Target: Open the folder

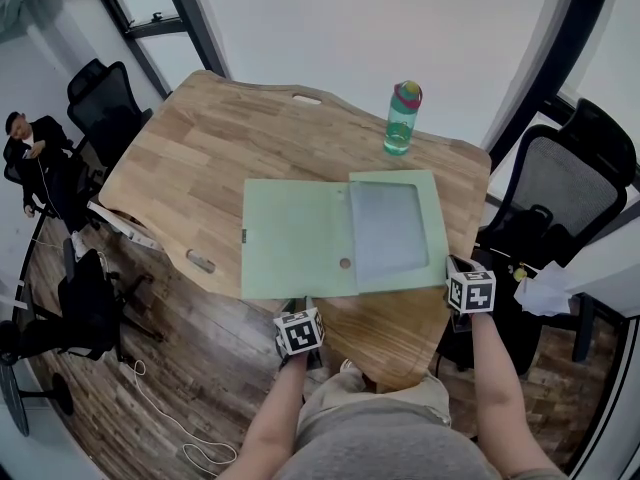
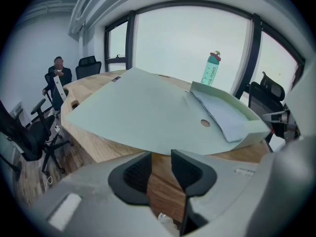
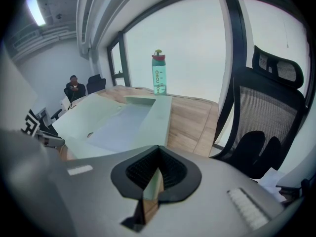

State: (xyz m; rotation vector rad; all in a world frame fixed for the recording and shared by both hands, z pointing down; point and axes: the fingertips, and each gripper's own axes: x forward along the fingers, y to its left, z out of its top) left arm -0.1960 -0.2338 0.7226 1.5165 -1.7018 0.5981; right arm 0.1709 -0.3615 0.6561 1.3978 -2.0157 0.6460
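Right tool [image 3: 158,152] grips the folder [image 1: 295,238]; left tool [image 2: 161,156] gapes just short.

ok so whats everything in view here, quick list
folder: one, pale green, open on the table, cover flapped left
sheet: one, grey-blue, in the folder's right half
bottle: one, teal, pink lid, upright beyond the folder
table: one, wooden, centre
office chairs: at least three, black, around the table
seated person: one, far left
cable: one, white, floor
left gripper: one, grey, open, empty, before the folder's near edge
right gripper: one, grey, shut on the folder's near right corner
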